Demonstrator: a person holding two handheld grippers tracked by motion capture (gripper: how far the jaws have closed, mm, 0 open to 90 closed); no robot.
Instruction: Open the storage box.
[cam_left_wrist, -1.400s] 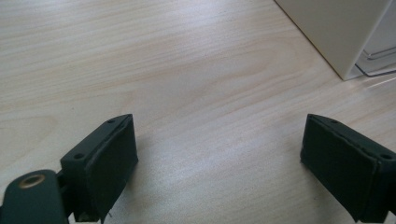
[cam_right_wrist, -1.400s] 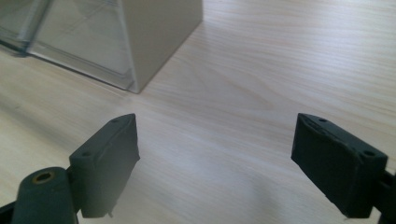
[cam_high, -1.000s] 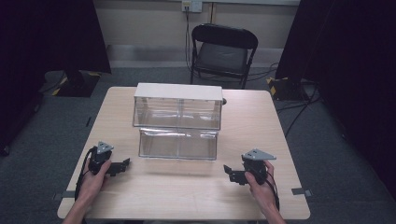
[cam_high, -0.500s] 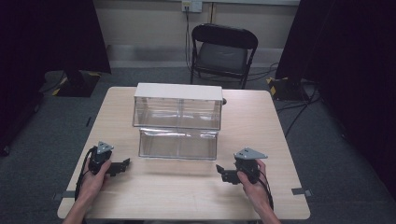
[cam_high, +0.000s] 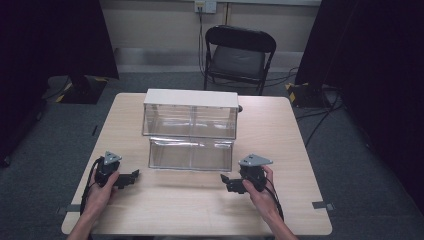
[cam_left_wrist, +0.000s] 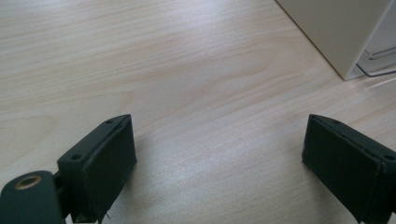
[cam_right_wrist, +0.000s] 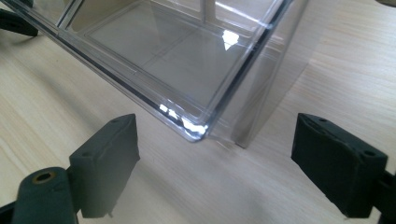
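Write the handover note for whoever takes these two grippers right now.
Left gripper: open, holding nothing, low over the table left of the clear drawer.
Right gripper: open, holding nothing, aimed at the drawer's near right corner, not touching it.
The drawer is pulled out toward you from the lower level of the clear drawer unit at mid-table.
Done: nothing gripped yet.
Left: probably grip the drawer and move it.
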